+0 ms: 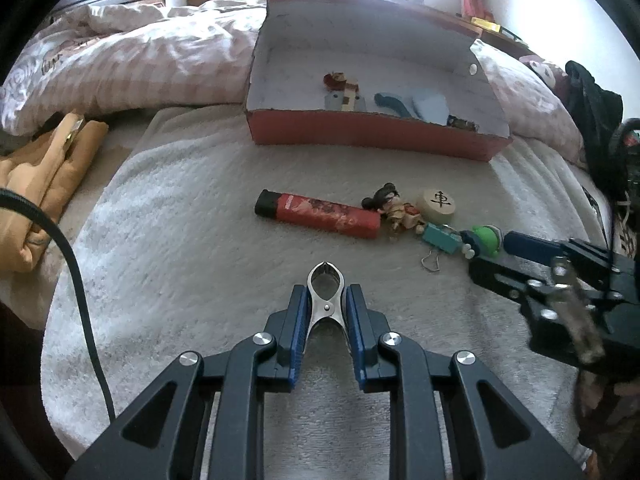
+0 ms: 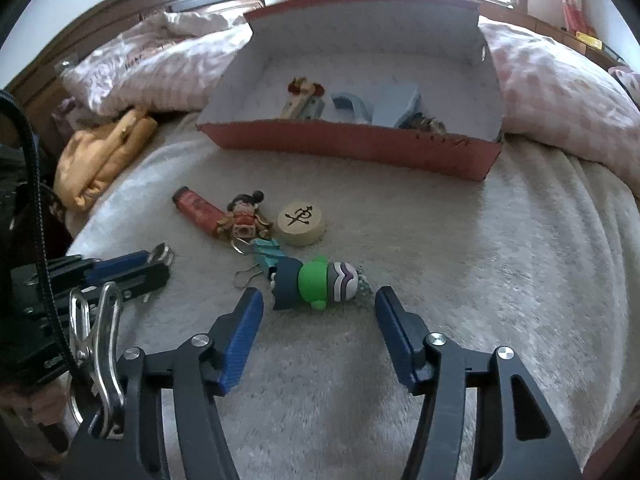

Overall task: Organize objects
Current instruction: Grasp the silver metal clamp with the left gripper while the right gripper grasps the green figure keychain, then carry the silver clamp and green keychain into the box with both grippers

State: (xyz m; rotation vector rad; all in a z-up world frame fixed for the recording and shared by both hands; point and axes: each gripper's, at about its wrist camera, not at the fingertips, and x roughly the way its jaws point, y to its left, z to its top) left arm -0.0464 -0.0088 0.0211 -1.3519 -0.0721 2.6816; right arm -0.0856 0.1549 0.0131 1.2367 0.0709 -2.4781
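Left gripper (image 1: 327, 300) holds clip (image 1: 325, 292); right gripper (image 2: 318, 312) wide near box (image 2: 360, 148), probably straddling toy (image 2: 320, 286): centre, then close.

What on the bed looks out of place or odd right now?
Five small things still lie loose on the white blanket in front of the red box: lighter, doll figure, chess piece, teal binder clip, green toy. Nothing looks damaged. The left claw grips a metal clip.
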